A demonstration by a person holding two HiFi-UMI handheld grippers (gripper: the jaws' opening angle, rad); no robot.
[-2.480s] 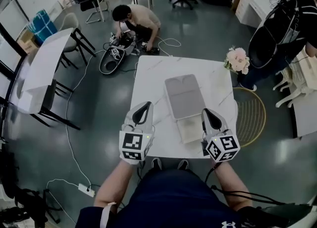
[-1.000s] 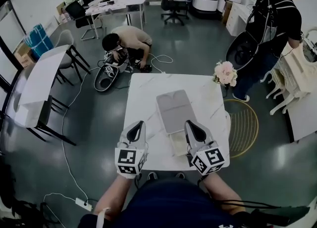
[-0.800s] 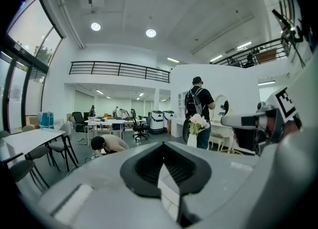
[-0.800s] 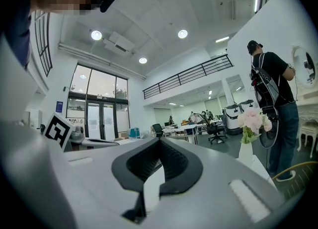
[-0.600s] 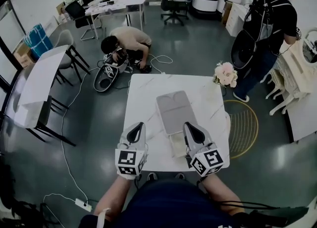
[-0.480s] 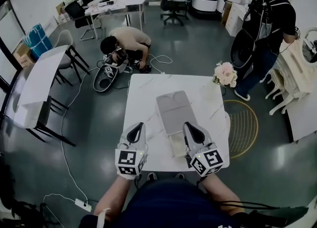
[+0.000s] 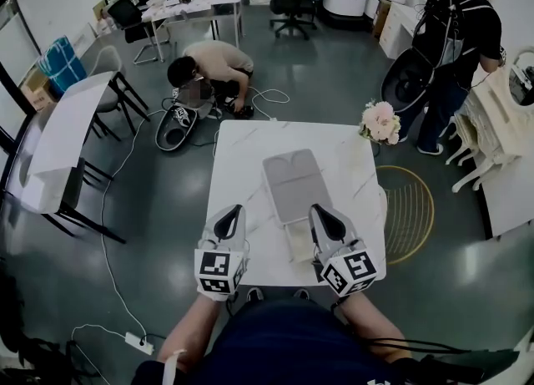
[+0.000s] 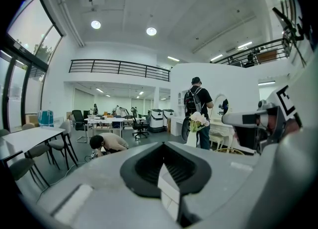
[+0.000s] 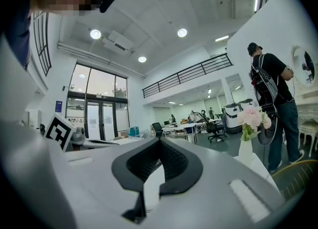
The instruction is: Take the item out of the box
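One grey box [image 7: 292,184], one flower vase [image 7: 380,122] beyond it; I hold the left gripper [image 7: 231,210] and right gripper [image 7: 320,211] flanking its near end, both clenched, empty.

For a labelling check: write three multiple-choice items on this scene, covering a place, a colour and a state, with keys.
1. Where do the flowers stand? A: at the table's far right corner. B: on the floor. C: on a chair.
2. What colour is the box? A: red. B: grey. C: green.
3. How is the left gripper? A: wide open. B: shut on the box. C: shut, empty.
Key: A, they stand at that corner. B, the head view shows it grey. C, its jaws meet with nothing between.
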